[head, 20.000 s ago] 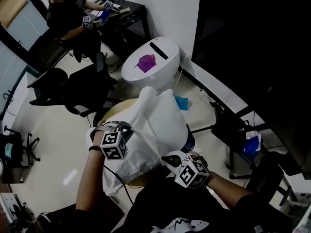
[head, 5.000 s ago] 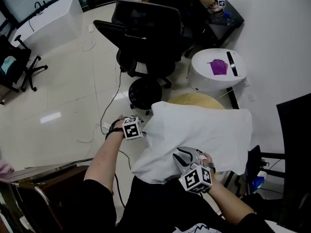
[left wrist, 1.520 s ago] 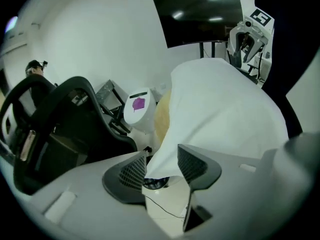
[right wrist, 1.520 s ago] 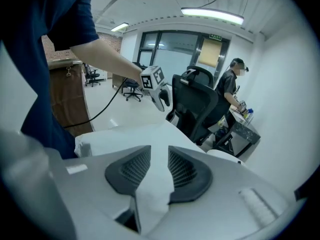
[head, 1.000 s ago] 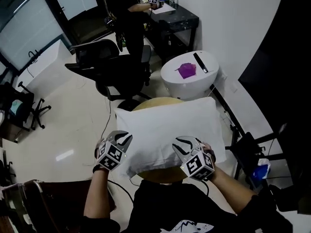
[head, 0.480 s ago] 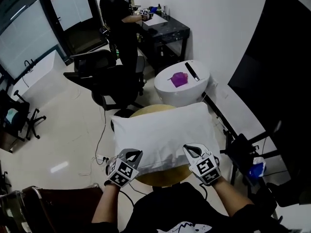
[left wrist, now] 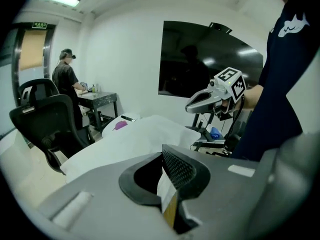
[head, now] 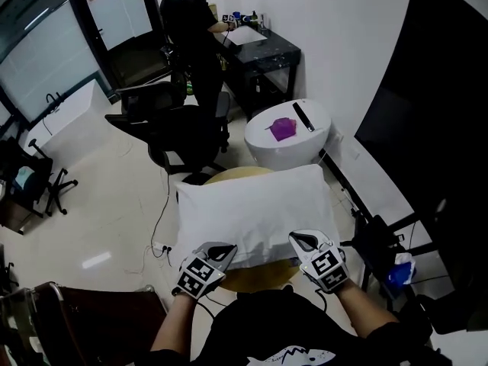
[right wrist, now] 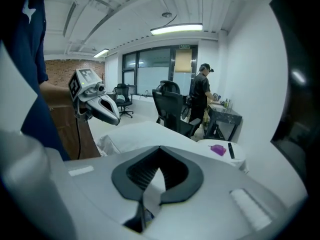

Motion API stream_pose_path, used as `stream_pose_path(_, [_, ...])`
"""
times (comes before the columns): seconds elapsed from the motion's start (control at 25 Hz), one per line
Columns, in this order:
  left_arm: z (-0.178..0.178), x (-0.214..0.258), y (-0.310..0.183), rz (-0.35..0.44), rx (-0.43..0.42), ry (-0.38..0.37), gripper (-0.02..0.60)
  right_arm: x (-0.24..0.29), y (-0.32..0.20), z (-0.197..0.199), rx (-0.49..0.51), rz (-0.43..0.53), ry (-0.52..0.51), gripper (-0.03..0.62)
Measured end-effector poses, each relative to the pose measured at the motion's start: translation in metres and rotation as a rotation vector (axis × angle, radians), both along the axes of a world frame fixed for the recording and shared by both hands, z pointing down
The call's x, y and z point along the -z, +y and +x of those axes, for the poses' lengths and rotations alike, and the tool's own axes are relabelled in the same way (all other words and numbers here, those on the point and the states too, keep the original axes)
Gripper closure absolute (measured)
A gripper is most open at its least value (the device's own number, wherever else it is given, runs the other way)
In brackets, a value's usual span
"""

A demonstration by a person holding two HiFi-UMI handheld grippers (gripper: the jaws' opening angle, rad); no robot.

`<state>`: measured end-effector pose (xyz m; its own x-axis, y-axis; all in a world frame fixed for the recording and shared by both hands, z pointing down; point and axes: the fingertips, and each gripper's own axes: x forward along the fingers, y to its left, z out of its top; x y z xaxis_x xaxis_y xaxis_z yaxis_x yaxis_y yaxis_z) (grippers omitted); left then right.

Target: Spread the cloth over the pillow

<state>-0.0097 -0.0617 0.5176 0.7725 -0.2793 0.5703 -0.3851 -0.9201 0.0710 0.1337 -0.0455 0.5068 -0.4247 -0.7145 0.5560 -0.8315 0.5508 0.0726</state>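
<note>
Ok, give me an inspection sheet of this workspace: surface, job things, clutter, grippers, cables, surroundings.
Surface: round wooden table, mostly covered; a bare strip shows at its near edge.
Job's things: white cloth lies spread across the pillow, which is hidden beneath it.
Clutter: nothing seen on the table; a purple object and a slim black item sit on the white round stand beyond.
Grippers: left gripper and right gripper are both shut on the cloth's near edge.
Cables: black cable trails on the floor left of the table.
Surroundings: a person stands at a black desk; black office chair nearby.
</note>
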Motion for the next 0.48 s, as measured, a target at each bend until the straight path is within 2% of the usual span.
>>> stream_pose_path(0.08, [0.002, -0.003, 0.003, -0.012, 0.017, 0.007, 0.581, 0.001, 0.0, 0.004, 0.006, -0.001, -0.012, 0.586])
stream_pose_path(0.2, [0.004, -0.008, 0.014, -0.017, -0.003, -0.028, 0.581, -0.002, 0.003, 0.006, 0.024, 0.0, -0.018, 0.588])
stream_pose_path(0.36, [0.003, -0.011, 0.019, 0.054, -0.024, -0.113, 0.581, -0.003, 0.007, 0.005, 0.049, -0.003, -0.013, 0.586])
stream_pose_path(0.48, [0.0, -0.007, 0.02, 0.037, -0.002, -0.091, 0.581, 0.001, 0.009, 0.004, 0.057, 0.001, -0.012, 0.586])
